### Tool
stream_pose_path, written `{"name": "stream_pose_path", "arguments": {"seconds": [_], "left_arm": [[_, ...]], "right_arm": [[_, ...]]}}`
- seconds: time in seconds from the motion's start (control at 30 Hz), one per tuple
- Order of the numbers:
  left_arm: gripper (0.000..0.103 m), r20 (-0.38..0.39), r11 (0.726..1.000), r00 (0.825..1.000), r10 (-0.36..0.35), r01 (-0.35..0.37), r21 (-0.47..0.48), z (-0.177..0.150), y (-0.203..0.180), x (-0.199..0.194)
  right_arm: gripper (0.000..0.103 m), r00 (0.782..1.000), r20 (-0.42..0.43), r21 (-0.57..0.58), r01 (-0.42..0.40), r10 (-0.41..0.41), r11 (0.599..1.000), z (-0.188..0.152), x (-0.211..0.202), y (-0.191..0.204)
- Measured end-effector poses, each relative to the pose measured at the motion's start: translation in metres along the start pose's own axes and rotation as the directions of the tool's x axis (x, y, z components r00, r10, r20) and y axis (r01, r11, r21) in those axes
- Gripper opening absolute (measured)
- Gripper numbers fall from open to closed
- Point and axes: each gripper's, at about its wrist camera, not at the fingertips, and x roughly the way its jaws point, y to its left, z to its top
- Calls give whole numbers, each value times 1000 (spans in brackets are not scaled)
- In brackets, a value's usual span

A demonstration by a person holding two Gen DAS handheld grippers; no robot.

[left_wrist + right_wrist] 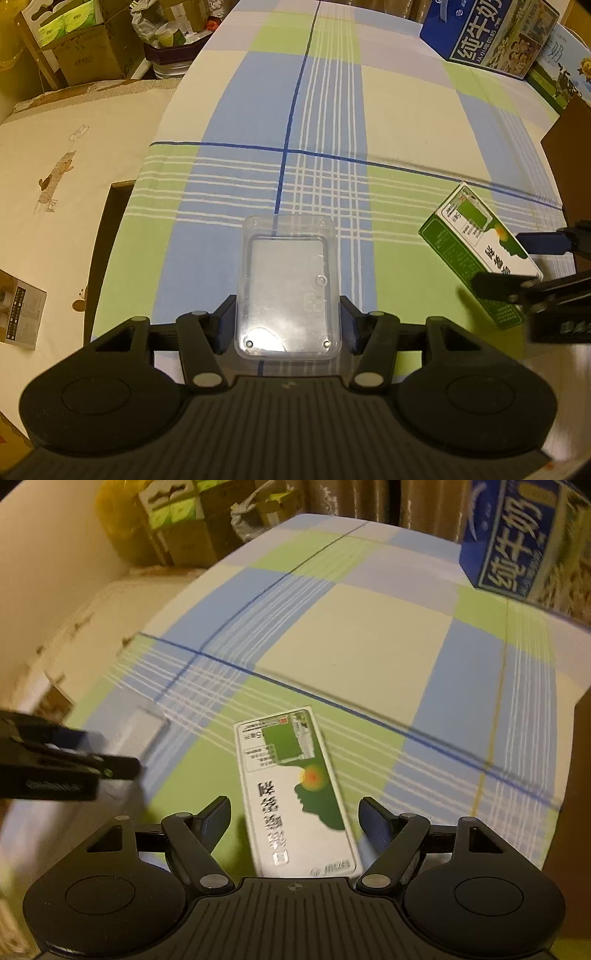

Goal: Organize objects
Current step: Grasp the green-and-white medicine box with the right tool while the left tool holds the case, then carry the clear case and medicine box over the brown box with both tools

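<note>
Left tongs [287,321]: I see both fingers pressed against the sides of a clear plastic case [287,286]; clenched on it.
Clear plastic case: rectangular and transparent, lying flat over the blue and white stripes of the checked tablecloth [332,110] on the surface. In the right wrist view it is only a pale blur [142,725] at the left.
Right tongs [294,821]: spread wide, one finger on each side of the green and white carton [295,794]. I see a clear gap on the left; on the right I cannot tell whether the pad touches. Nothing is gripped.
Green and white carton: flat on a green patch of the cloth, printed face up, long axis running away from the right wrist camera. From the left wrist view it sits well to the right of the case [480,254], angled.
Blue milk box [480,33]: standing at the far edge of the surface, well apart from both items.
Image quality: the right wrist view is motion-blurred.
</note>
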Motion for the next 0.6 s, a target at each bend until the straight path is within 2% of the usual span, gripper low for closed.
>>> {"name": "stream_pose_path", "arguments": {"seconds": [0.17, 0.3, 0.4, 0.6], "left_arm": [[51, 3, 1000, 1000, 1, -1, -7, 8, -2, 3], [55, 0, 1000, 1000, 4, -4, -1, 13, -6, 6], [56, 1, 1000, 1000, 7, -7, -2, 16, -7, 8], [52, 0, 1000, 1000, 8, -8, 4, 19, -10, 11]], "right_arm": [[73, 1000, 9, 26, 10, -10, 1000, 1, 9, -3], [58, 1000, 12, 35, 4, -4, 999, 1, 8, -7], [54, 1000, 21, 40, 8, -9, 999, -2, 5, -10], [53, 1000, 25, 65, 17, -19, 998, -12, -3, -19]]}}
